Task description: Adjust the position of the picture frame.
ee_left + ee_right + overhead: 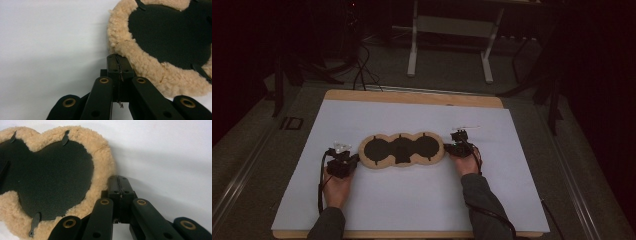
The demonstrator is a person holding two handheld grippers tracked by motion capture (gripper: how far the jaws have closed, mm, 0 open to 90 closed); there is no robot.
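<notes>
Two grippers, left (348,161) at 9 o'clock and right (452,146) at 3, pressed together, apparently pinching the fleece pad's (402,149) ends mid-table; next probably a joint lift.

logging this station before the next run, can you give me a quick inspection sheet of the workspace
surface: white sheet laid over a wooden table.
job's things: fleece-edged black pad with three round lobes, flat at the middle of the sheet.
clutter: nothing seen.
grippers: left gripper shut at the pad's left end, its tips against the fleece rim; right gripper shut at the right end, beside the rim.
cables: a black cable trails from the left gripper.
surroundings: dark room, grey floor, white table frame behind.
</notes>
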